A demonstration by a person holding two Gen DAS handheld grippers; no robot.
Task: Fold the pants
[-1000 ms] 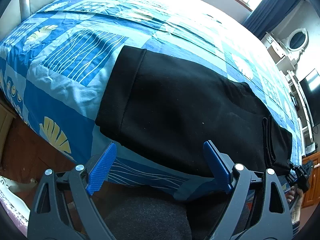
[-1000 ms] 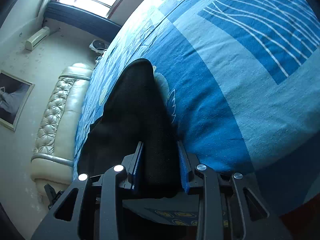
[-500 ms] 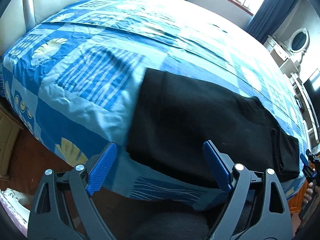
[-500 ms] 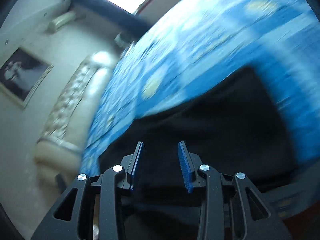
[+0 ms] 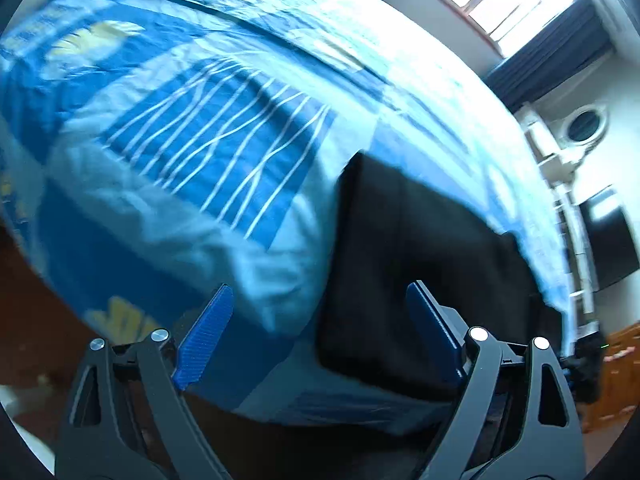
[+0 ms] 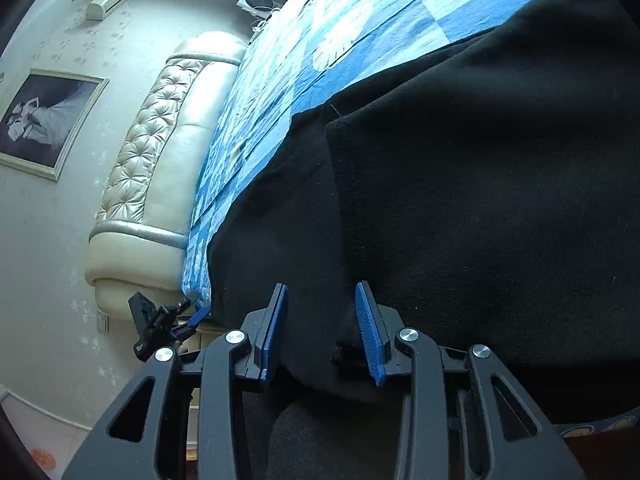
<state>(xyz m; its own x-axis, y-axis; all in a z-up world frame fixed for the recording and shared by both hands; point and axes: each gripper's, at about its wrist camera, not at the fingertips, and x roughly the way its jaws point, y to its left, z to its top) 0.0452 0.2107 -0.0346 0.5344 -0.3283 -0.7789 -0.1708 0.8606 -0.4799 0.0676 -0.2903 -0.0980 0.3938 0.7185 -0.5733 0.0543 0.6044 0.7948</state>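
Black pants lie on the blue patterned bedspread, near its front edge. My left gripper hangs wide open above the pants' left end and touches nothing. In the right wrist view the pants fill the frame, and a folded-over top layer ends in a straight edge that runs down between my fingers. My right gripper is shut on that thick black fold at the near edge. The left gripper shows small at the bed's far corner.
A cream tufted headboard stands at the bed's end, with a framed picture on the wall beside it. Wooden floor lies below the bed's front edge. A window with dark curtains and a white dresser are at the back.
My right gripper has carried the leg end across and laid it over the rest of the pants. My left gripper has moved left toward the pants' other end and stayed open.
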